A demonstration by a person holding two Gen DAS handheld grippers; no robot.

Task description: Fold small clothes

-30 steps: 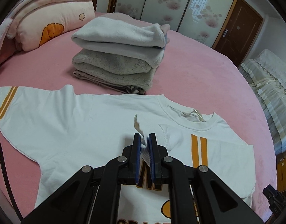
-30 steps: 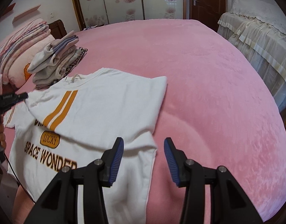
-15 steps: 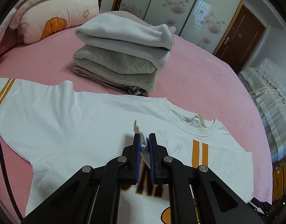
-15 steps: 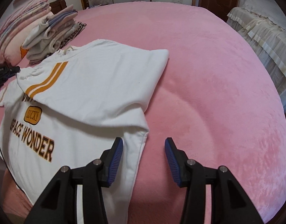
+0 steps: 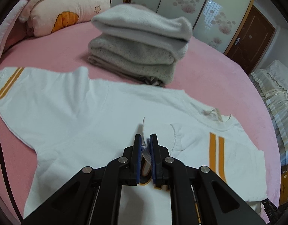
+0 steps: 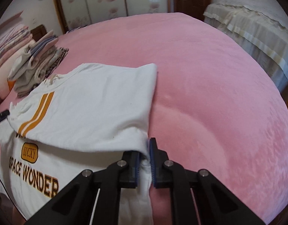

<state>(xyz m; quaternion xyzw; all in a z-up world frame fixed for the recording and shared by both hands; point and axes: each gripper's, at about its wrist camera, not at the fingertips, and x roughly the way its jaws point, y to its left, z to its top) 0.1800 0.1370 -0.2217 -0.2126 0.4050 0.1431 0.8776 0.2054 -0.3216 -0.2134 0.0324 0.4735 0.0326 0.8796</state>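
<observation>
White cotton T-shirt (image 5: 91, 116) lies on the pink bedspread (image 6: 209, 86); the left gripper (image 5: 145, 142) pinches a fold, and the right gripper (image 6: 144, 150) is closing on its side edge.

Both the left gripper (image 5: 145, 140) and right gripper (image 6: 144, 151) have black linkage arms, silver screws and ribbed blue jaw pads

T-shirt (image 6: 91, 112): white, with paired orange stripes, an orange "LUCKY" badge and brown-and-orange "SPACE WONDER" lettering. Bed cover (image 6: 209, 93): plain pink. Stack of folded clothes (image 5: 140, 45), far: pale grey over speckled grey-beige. Pillow (image 5: 68, 15), far left: pale pink with an orange print. Wardrobe doors (image 5: 191, 1): cream with pink blossoms.
</observation>
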